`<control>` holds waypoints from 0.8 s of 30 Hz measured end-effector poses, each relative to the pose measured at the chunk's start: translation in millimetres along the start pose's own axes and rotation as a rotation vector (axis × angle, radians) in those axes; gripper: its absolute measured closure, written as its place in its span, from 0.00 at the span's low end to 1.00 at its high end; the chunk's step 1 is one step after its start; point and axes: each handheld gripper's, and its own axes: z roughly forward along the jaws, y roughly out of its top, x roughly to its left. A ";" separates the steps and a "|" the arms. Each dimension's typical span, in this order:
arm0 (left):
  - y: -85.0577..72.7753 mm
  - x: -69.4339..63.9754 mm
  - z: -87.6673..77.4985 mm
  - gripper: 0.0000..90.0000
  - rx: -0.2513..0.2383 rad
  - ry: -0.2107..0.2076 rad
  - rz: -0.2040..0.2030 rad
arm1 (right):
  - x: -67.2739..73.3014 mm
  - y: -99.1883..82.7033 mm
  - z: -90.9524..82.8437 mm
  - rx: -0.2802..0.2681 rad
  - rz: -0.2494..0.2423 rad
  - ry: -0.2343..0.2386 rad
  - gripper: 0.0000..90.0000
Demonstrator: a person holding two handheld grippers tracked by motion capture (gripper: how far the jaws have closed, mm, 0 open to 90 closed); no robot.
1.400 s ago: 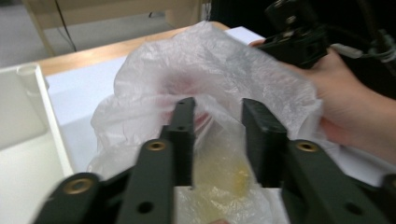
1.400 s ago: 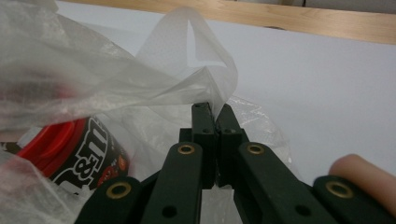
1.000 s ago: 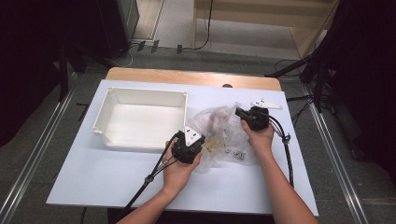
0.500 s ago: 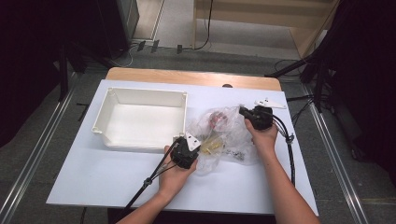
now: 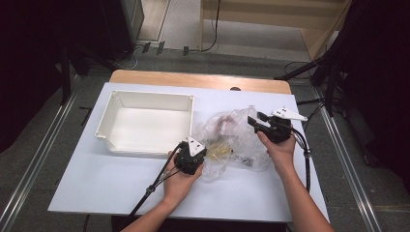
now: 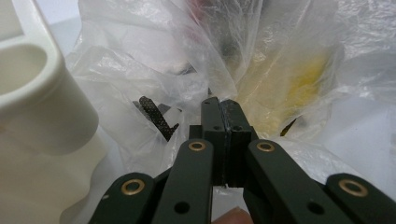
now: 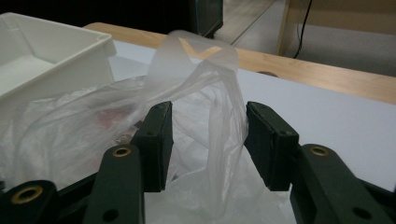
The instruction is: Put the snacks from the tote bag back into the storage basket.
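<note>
While the clear plastic bag (image 5: 232, 140) lies crumpled on the white tabletop (image 5: 96, 183) just to the right of the white tray (image 5: 145, 123), both grippers work at its edges. At the bag's near left corner, close to the tray's near right corner, the left gripper (image 5: 193, 157) has its jaws pressed together; in the left gripper view (image 6: 223, 135) a fold of the film appears pinched between them, with the tray's rounded rim (image 6: 32, 84) just to their left. Through the film show yellowish contents (image 6: 285, 88) and something dark, too blurred to name.

At the bag's far right side, the right gripper (image 5: 258, 122) is held above the tabletop with its jaws apart; they have just been opening. In the right gripper view (image 7: 205, 140) a raised strip of the bag (image 7: 219, 93) stands loose between the two pads without being squeezed, and the tray's corner (image 7: 88, 51) sits beyond the bag to the left. A reddish patch inside the bag (image 5: 225, 123) shows on its far side, towards the wooden edge (image 5: 203, 79) behind the tabletop.
</note>
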 end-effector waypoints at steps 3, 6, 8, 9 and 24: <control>-0.3 0.0 -0.6 1.00 -0.013 0.001 -0.007 | 3.7 0.9 -14.8 -0.043 -0.007 -0.008 0.61; -0.3 0.0 -0.8 1.00 -0.017 0.003 -0.007 | 10.5 2.3 -28.9 -0.090 -0.020 0.011 0.72; -0.4 -0.4 -1.4 1.00 -0.022 0.006 -0.004 | 16.0 1.9 -32.0 -0.083 -0.029 0.058 0.77; -0.5 -0.4 -1.5 1.00 -0.024 0.007 -0.003 | 19.9 1.2 -31.3 -0.062 -0.038 0.098 0.77; -1.9 -3.3 -3.8 1.00 -0.044 0.020 0.027 | 25.9 1.9 8.7 0.060 0.099 0.187 0.48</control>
